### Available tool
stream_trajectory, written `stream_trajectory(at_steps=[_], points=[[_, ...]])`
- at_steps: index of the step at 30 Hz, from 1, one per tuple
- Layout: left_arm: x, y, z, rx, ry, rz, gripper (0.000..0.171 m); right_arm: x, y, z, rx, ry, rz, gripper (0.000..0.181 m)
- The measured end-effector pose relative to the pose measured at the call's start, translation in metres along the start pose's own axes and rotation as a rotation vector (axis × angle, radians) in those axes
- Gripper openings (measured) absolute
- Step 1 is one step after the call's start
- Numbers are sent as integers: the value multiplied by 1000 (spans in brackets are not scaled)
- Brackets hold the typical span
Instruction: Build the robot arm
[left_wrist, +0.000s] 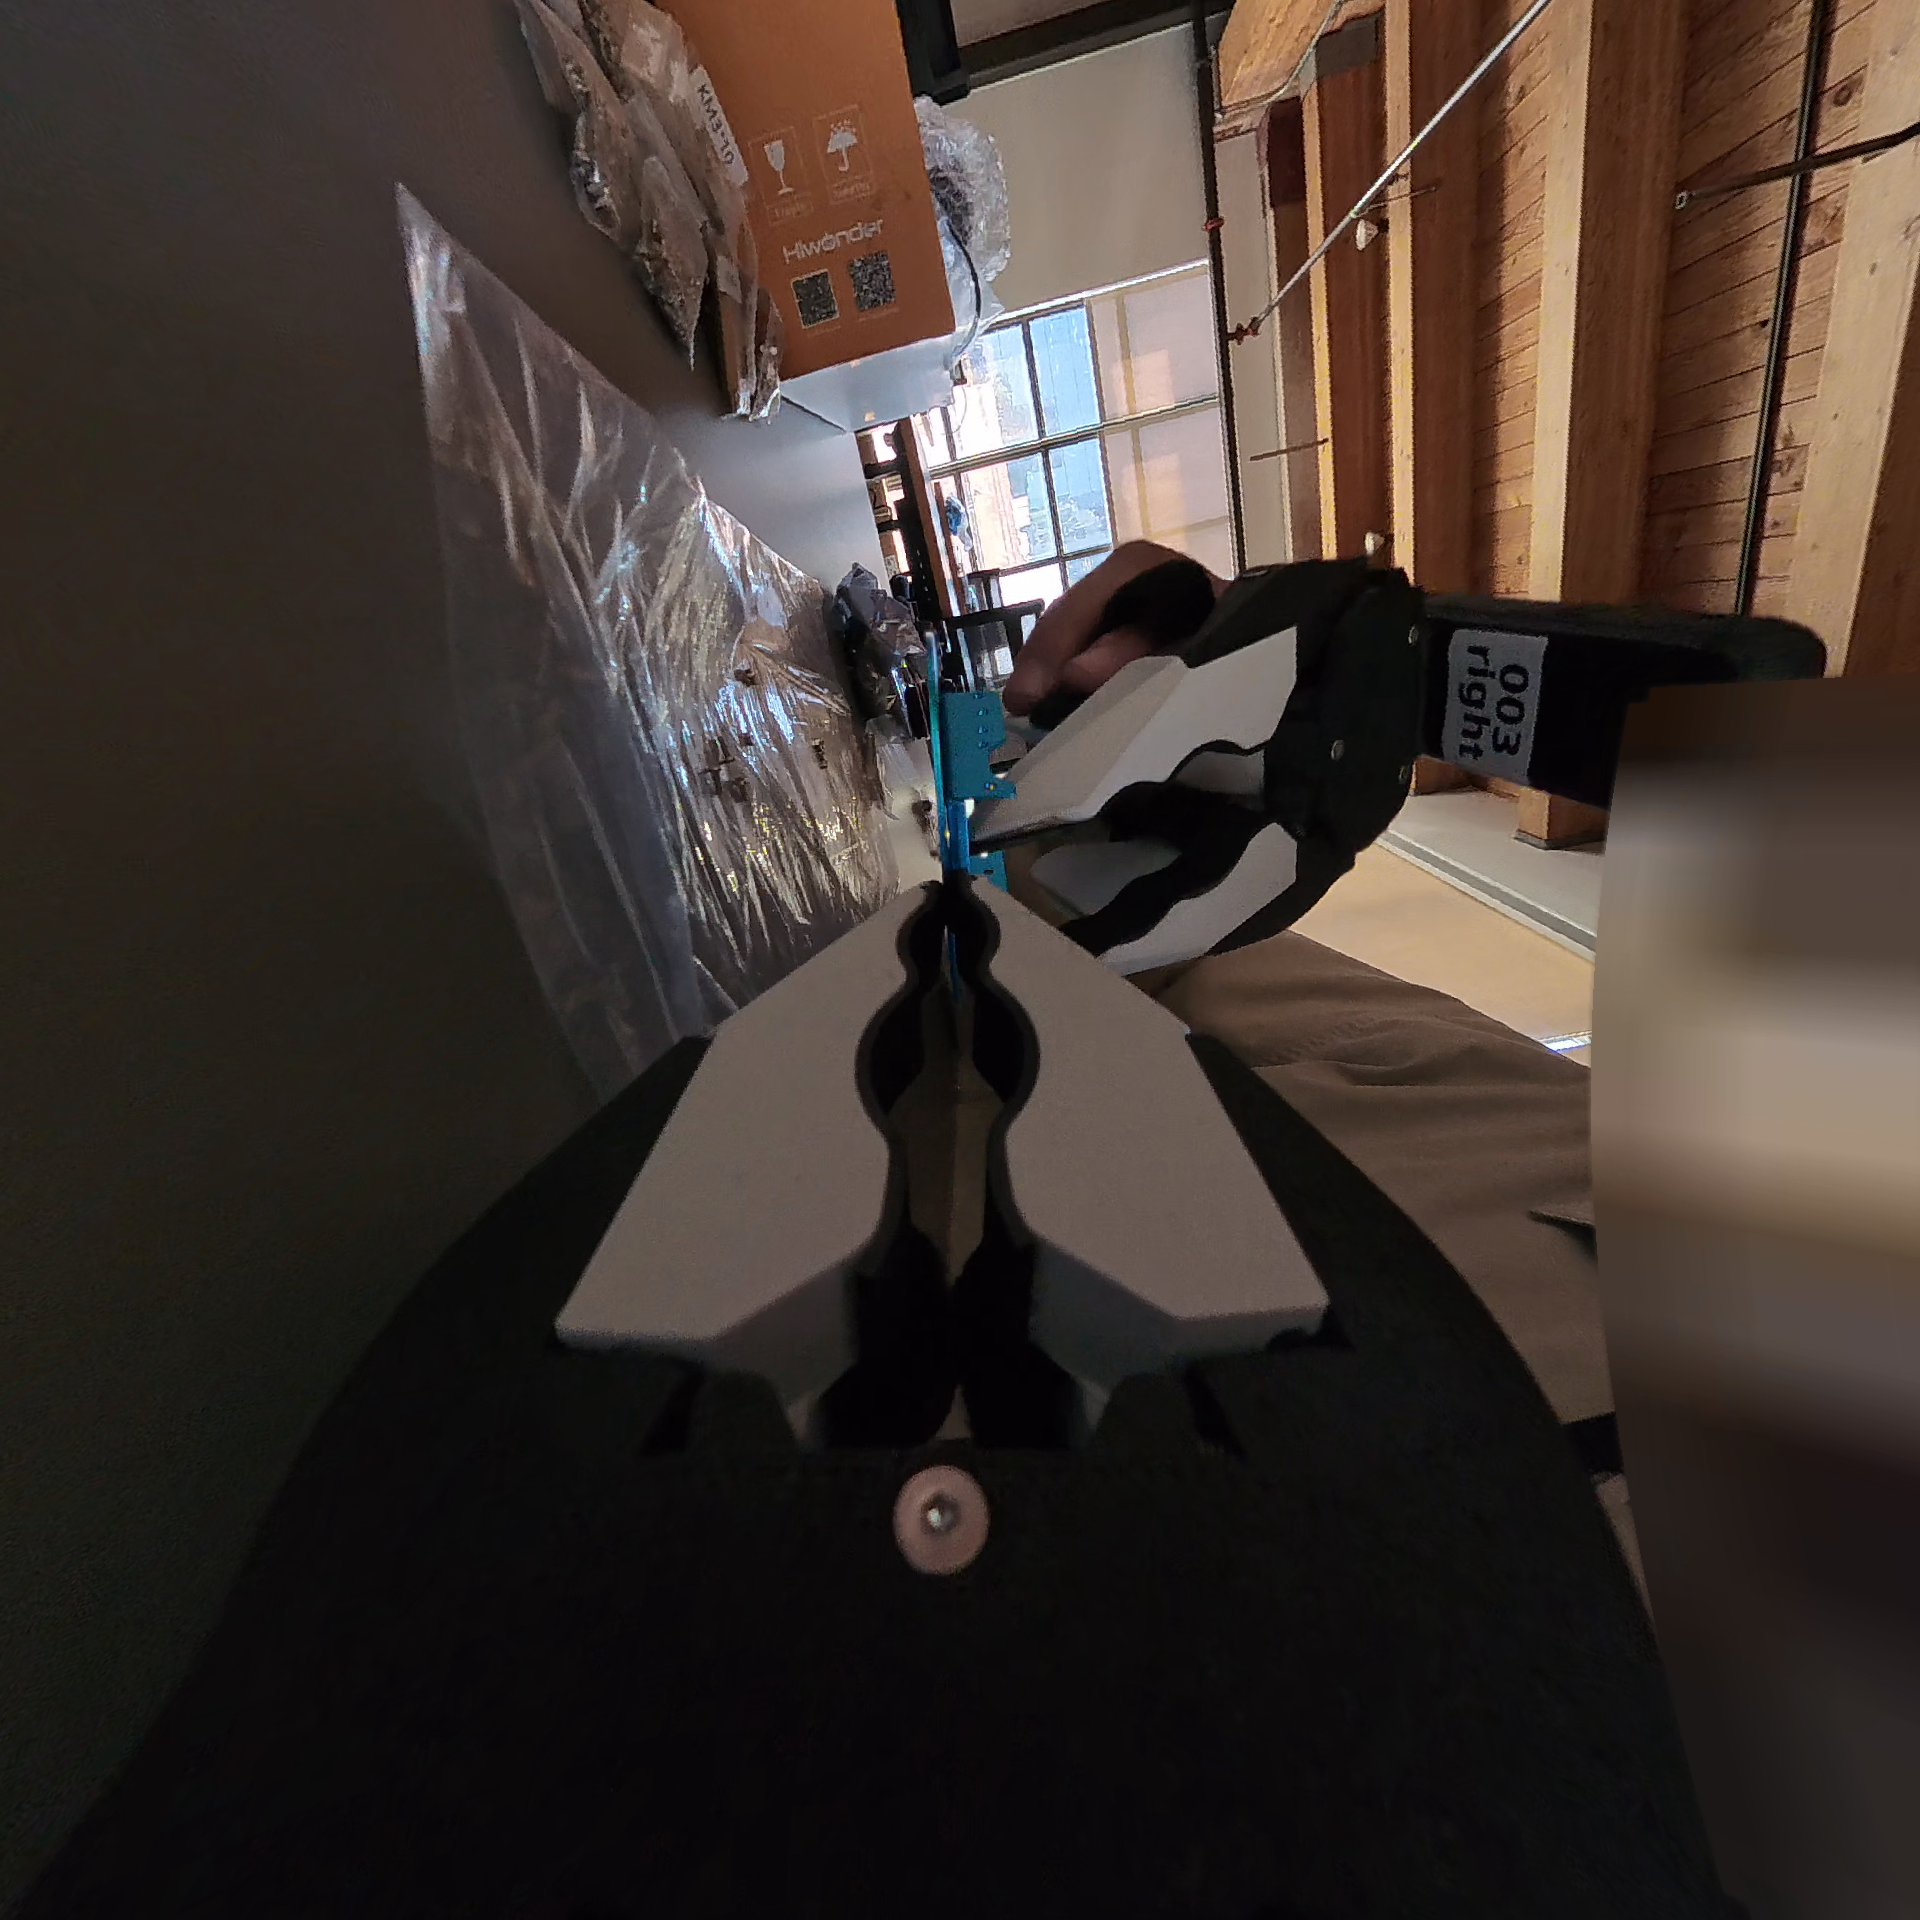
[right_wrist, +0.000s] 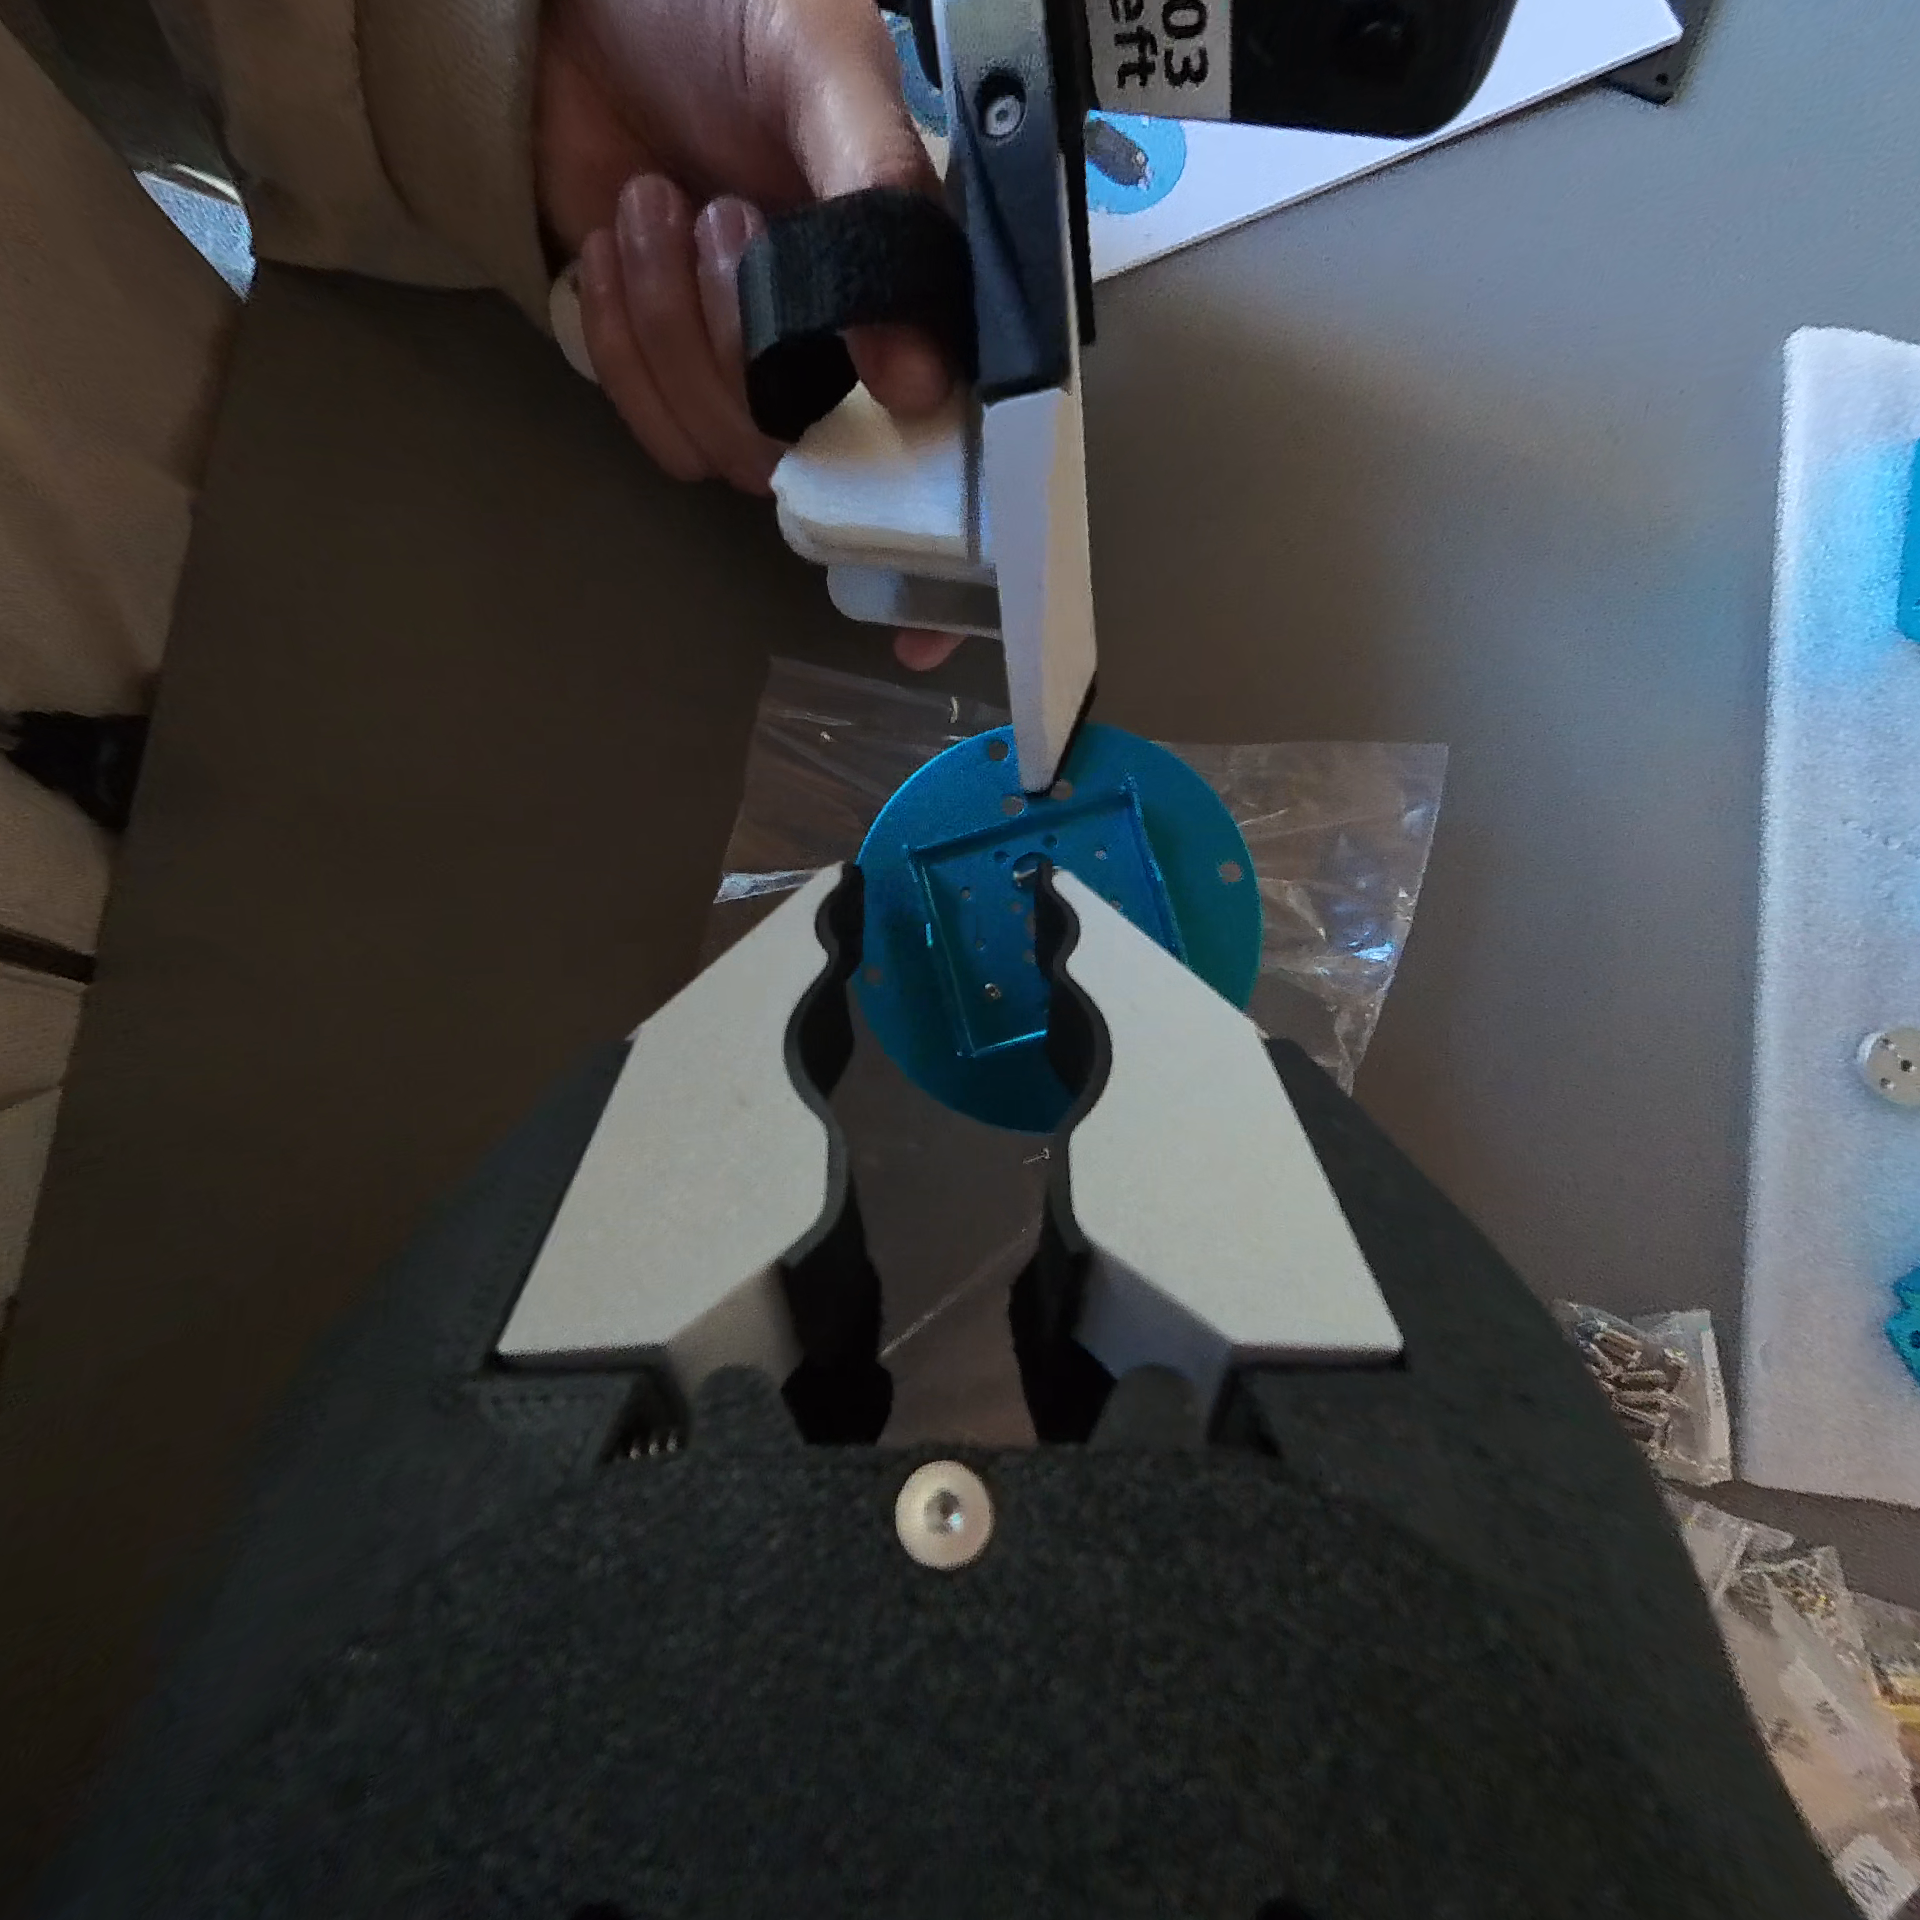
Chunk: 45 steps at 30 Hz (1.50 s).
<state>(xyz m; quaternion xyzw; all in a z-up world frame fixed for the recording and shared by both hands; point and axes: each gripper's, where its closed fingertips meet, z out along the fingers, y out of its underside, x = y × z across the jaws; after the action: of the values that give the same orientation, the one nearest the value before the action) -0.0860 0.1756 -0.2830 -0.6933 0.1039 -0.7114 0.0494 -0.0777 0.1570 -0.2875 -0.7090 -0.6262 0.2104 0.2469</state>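
The left hand-held gripper was clenched on the thin rim of a blue round metal plate, holding it on edge above the grey desk. Seen from the right wrist view, the plate faced the camera, with a blue rectangular bracket sitting on its middle. The right hand-held gripper was released, its jaws parted, one fingertip at the plate's left edge and the other over the bracket; whether they touched could not be told. Behind the plate, a clear plastic bag lay flat on the desk. To the right of the plate was a white foam sheet carrying more blue parts. Below the foam lay small bags of screws. Far beyond the plate, in the left wrist view, an orange cardboard box stood on the desk.
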Motion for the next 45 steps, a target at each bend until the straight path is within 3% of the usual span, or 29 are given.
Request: stream_trajectory(at_steps=[14, 16, 19, 21, 24, 26, 28, 31, 33, 36, 38, 41, 43, 45], points=[[0, -2, -1, 15, 5, 0, 0, 1, -10, -5, 83, 7, 22, 16], [0, -2, -1, 13, 6, -3, 0, -3, -16, -13, 131, -4, 4, 24], [1, -1, -1, 11, 10, -5, 0, 2, -14, -19, 143, 49, -64, 56], [1, -1, 0, 7, 13, -4, 0, 7, -10, -16, 130, 95, -102, 68], [3, 1, 1, -1, 17, 13, 0, 15, 2, -5, 56, 139, -130, 67], [3, 1, 1, -3, 9, 32, 0, 18, 2, -5, 70, 162, -135, 50], [5, 1, 1, 0, 9, 51, 0, 19, 1, -7, 92, 168, -121, 49], [5, 0, 1, 7, -5, 78, 0, 20, 3, -9, 100, 192, -119, 53], [5, -1, 1, 13, -13, 100, 0, 16, 0, -13, 133, 187, -103, 69], [9, -2, 0, 16, -7, 134, 0, 28, -8, -38, 297, 235, 58, 70], [15, -3, 0, 25, 13, 152, 0, 52, -1, -57, 453, 299, 331, 67], [23, -4, -1, 33, 27, 210, 0, 43, 15, -45, 550, 4, 702, 60], [29, -2, 0, 30, 40, 245, 0, 31, 15, -38, 593, -168, 823, 60], [32, 0, 1, 19, 51, 264, 0, 22, 7, -40, 651, -299, 881, 45]])
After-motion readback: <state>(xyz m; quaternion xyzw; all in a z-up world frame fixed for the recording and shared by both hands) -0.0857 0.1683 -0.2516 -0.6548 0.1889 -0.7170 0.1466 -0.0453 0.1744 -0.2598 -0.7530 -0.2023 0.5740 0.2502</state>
